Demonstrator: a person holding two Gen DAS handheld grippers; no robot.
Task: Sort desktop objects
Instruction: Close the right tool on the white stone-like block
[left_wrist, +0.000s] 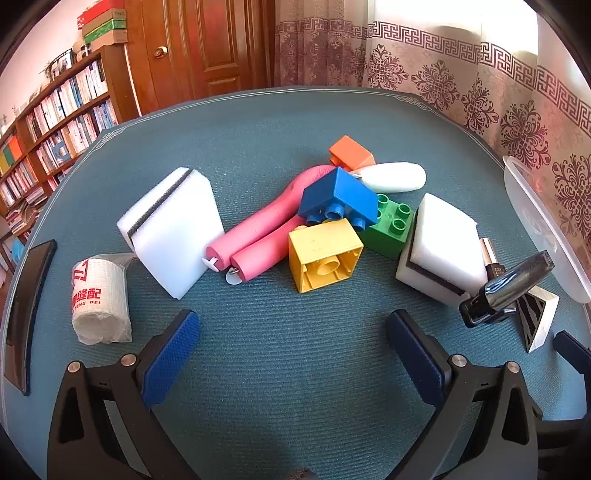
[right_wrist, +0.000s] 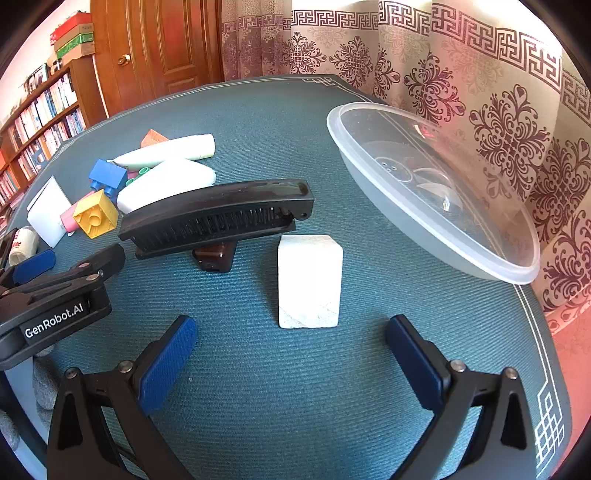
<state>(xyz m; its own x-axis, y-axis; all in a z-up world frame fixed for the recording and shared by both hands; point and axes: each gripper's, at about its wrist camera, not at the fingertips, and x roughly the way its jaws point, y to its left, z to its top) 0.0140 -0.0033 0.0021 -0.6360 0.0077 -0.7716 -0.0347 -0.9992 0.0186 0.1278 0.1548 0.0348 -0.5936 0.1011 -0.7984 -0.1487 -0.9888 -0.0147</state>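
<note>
**Both grippers wide and empty above an unsorted table**

The left hand-held gripper (left_wrist: 293, 354) hangs over bare cloth with its blue pads spread far apart and nothing between them, tilted down toward the pile. Just ahead of it lies the yellow block (left_wrist: 325, 254), hollow side up, leaning against the blue block (left_wrist: 338, 197) and the green block (left_wrist: 391, 227); the pink handles (left_wrist: 266, 236) run under them. A white sponge (left_wrist: 171, 230) stands to the left, a wrapped bandage roll (left_wrist: 99, 301) nearer still.

The right hand-held gripper (right_wrist: 291, 354) is likewise splayed open and holds nothing. A small white cube (right_wrist: 309, 282) stands upright just beyond its fingertips, roughly centred between them, which suggests it is the likely first pick. Behind the cube lies the black hair clip (right_wrist: 218, 218). To the right, the clear plastic basin (right_wrist: 436, 221) leans tilted against the curtain, probably the destination for items.

Everything sits jumbled on the table (right_wrist: 277, 406); sorting appears not yet started.
</note>
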